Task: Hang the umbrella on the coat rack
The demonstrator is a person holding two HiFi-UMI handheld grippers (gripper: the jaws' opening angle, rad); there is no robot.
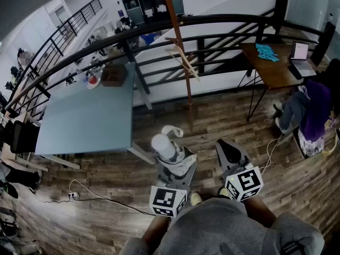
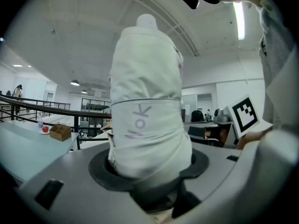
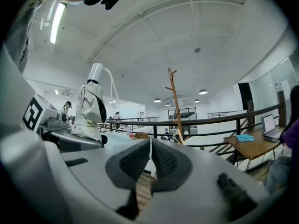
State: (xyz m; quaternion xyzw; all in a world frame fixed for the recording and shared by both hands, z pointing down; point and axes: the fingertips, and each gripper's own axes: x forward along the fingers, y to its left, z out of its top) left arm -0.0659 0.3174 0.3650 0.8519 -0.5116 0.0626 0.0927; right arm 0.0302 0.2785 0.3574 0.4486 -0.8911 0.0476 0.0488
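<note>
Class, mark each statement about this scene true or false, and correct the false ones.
1. The left gripper grips a folded white umbrella. True.
2. The right gripper has its jaws wide apart. False: its jaws are together with nothing between them.
3. The umbrella already hangs on the coat rack. False: it is in the left gripper, and the rack stands apart from it, ahead by the railing.
4. A laptop sits on the wooden desk. True.
</note>
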